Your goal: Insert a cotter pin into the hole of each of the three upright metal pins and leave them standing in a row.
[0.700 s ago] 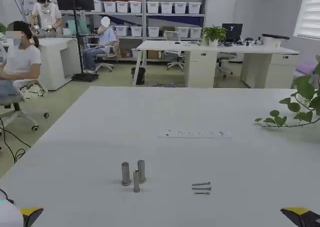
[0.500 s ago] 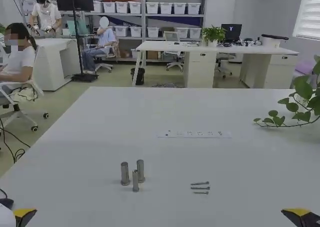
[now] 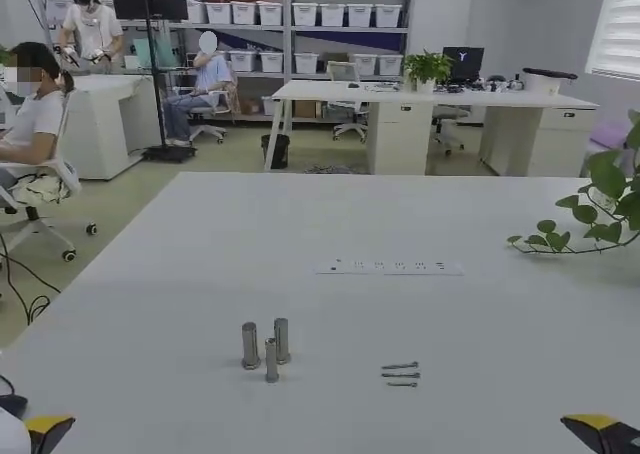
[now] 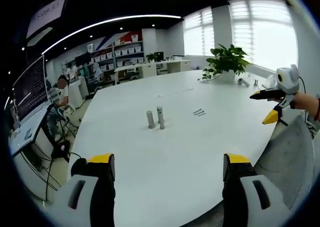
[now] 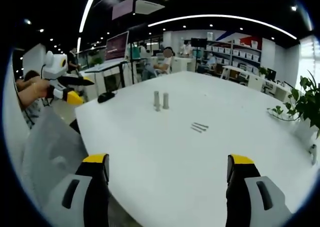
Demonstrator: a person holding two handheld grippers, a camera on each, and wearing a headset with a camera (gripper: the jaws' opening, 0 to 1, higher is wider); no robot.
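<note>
my left tongs (image 4: 168, 162) apart, empty, my right tongs (image 5: 167, 161) apart, empty; three metal pins (image 3: 266, 346) upright, clustered on tabletop (image 3: 400, 224); three cotter pins (image 3: 402, 374) lying flat nearby, uninserted

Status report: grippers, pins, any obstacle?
Left gripper open, right gripper open, both empty. Three metal pins upright, clustered; cotter pins lie beside, none inserted. Plant far aside.
</note>
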